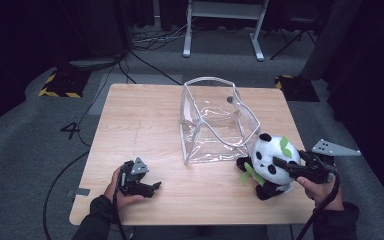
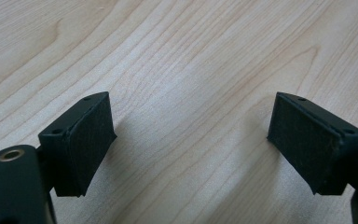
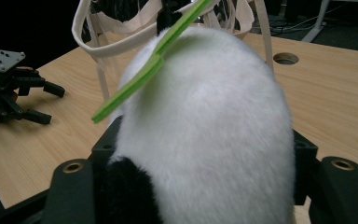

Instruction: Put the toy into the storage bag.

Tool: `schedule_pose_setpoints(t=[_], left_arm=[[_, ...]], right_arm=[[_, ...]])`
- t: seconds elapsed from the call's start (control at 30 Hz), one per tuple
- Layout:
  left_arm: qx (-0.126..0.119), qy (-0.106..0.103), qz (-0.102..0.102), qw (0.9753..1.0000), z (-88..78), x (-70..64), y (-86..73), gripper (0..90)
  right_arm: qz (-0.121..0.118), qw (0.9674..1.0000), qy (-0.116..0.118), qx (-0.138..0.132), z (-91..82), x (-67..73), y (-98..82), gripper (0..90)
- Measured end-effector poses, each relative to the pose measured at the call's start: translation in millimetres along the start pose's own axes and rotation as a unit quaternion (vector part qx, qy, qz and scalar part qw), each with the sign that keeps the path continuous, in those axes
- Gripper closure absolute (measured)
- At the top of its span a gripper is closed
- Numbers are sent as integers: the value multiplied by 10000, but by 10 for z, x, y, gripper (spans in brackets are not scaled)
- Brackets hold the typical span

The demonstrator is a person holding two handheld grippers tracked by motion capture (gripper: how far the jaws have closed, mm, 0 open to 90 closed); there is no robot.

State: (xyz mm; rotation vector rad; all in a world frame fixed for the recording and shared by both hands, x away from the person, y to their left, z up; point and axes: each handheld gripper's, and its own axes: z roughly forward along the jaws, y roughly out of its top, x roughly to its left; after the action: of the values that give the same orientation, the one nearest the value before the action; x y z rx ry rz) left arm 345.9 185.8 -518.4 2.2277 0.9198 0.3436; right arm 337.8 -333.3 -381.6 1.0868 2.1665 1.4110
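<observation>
Both hands low: right gripper [image 1: 284, 166] jaws pinch panda [image 1: 270, 159]; left gripper [image 1: 155, 187] jaws spread.

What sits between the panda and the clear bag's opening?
Nothing visible: the panda, clamped in the right gripper, sits right beside the clear bag, whose open top faces up with bare table around.

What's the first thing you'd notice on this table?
A fluffy panda toy with green leaves at the table's right edge, squeezed between the jaws of the right gripper. Just behind it stands a see-through bag with white trim, open at the top. The left gripper rests open near the front-left corner.
</observation>
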Motion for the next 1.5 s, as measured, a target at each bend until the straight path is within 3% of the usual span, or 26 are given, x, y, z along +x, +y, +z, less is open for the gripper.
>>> schedule_pose_setpoints(t=[0.37,0.63,0.7,1.0,1.17,1.5], left_arm=[[0,0,5,10000,1,2,1,145],[-9,2,-14,10000,5,3,3,145],[-6,3,-14,10000,5,3,4,145],[-10,2,-15,10000,5,3,4,145],[-8,2,-13,10000,5,3,4,145],[-8,2,-14,10000,5,4,4,145]], right_arm=[[-140,9997,-38,-185,-89,66,31,378],[-146,9987,-98,-478,-301,91,136,378],[-150,9982,-217,-545,-361,87,205,378],[-269,9973,-319,-605,-487,105,382,379],[-326,9958,-396,-757,-640,136,508,379],[-443,9933,-670,-835,-735,153,715,379]])
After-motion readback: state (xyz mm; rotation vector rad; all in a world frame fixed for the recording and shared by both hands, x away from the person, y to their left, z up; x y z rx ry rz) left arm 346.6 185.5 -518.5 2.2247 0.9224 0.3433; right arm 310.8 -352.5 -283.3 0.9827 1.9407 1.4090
